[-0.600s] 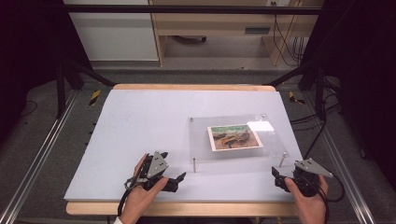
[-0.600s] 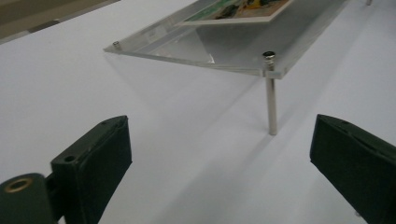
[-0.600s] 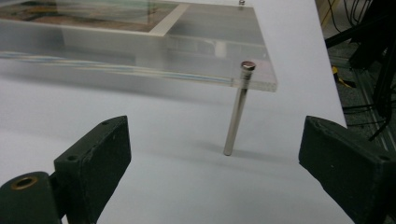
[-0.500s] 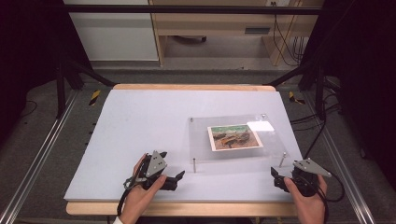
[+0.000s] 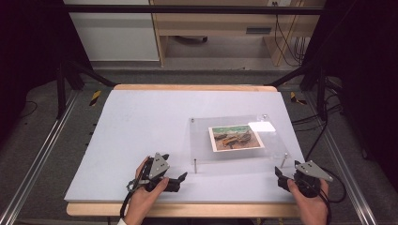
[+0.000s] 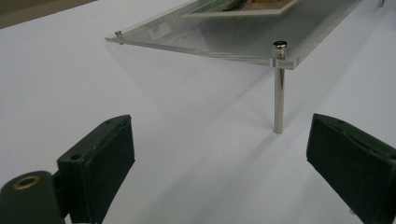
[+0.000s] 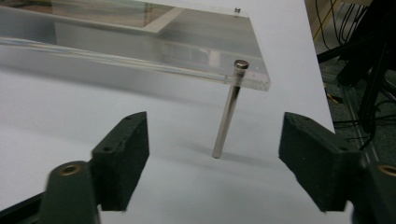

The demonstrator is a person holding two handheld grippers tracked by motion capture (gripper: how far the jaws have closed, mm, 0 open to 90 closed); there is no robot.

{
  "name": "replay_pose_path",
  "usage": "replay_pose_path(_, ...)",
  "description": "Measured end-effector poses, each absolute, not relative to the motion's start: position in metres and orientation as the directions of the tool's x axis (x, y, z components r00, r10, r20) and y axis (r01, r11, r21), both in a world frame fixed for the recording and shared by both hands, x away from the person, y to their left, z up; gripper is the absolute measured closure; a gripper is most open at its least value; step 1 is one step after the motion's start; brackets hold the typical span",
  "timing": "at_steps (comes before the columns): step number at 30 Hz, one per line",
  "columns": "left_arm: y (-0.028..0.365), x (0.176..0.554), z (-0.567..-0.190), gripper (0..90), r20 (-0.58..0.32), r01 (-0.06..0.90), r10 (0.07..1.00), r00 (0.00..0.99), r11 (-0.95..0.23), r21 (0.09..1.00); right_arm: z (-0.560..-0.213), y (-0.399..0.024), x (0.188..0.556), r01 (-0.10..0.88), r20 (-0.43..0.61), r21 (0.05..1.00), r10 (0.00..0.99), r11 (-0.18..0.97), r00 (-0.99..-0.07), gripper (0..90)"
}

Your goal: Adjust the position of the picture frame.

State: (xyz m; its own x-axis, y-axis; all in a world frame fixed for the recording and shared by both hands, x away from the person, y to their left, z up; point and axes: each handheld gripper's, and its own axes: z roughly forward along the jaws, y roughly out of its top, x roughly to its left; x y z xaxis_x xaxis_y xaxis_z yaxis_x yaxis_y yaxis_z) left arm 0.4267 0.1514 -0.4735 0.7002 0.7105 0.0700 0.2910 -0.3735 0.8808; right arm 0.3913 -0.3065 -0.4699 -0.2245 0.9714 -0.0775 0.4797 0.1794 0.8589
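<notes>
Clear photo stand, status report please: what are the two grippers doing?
Left gripper open, empty. Right gripper open, empty. Clear photo stand untouched on metal legs. Nothing between.

A clear acrylic plate (image 5: 234, 138) with a picture card (image 5: 235, 137) stands level on thin metal legs (image 6: 279, 98) near the counter's (image 5: 141, 122) front right corner.

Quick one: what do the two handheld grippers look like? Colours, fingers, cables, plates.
Both are black handheld units. The left gripper and the right gripper each carry a grey three-cornered plate on top and trail a black cable toward the person. The fingers are blocky, dark, matte pads with small screw holes; a brass-coloured bushing sits at the base. Hands are bare, no gloves.
</notes>
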Motion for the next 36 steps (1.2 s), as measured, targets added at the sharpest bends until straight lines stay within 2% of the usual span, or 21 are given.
replay_pose_path(1,0.152,0.427,-0.474,7.2,0.058,0.297,0.713,0.699,-0.363,0.883,-0.471,-0.308,0.392,0.48,-0.069,0.861,0.974,0.169,-0.218,28.3)
replay_pose_path(2,0.153,0.427,-0.473,7.2,0.031,0.306,0.714,0.699,-0.339,0.89,-0.472,-0.311,0.392,0.476,-0.053,0.866,0.976,0.15,-0.211,33.5)
replay_pose_path(7,0.153,0.427,-0.471,7.5,-0.018,0.315,0.7,0.714,-0.298,0.901,-0.473,-0.314,0.399,0.475,-0.043,0.869,0.977,0.141,-0.211,36.1)
replay_pose_path(10,0.154,0.427,-0.469,8.1,-0.063,0.326,0.691,0.72,-0.257,0.91,-0.476,-0.317,0.41,0.485,-0.04,0.863,0.975,0.143,-0.218,42.6)
replay_pose_path(15,0.154,0.424,-0.464,8.1,-0.064,0.323,0.696,0.715,-0.248,0.914,-0.476,-0.317,0.42,0.492,-0.024,0.86,0.974,0.136,-0.227,50.6)
replay_pose_path(20,0.152,0.423,-0.463,7.4,-0.086,0.343,0.687,0.722,-0.247,0.906,-0.476,-0.319,0.425,0.488,0.015,0.866,0.97,0.11,-0.244,66.0)
replay_pose_path(25,0.15,0.423,-0.463,6.3,-0.087,0.345,0.687,0.721,-0.247,0.906,-0.478,-0.321,0.428,0.482,0.04,0.872,0.968,0.087,-0.247,74.5)
replay_pose_path(36,0.147,0.424,-0.467,6.0,-0.1,0.359,0.69,0.717,-0.242,0.902,-0.477,-0.324,0.433,0.469,0.098,0.882,0.953,0.05,-0.286,84.5)
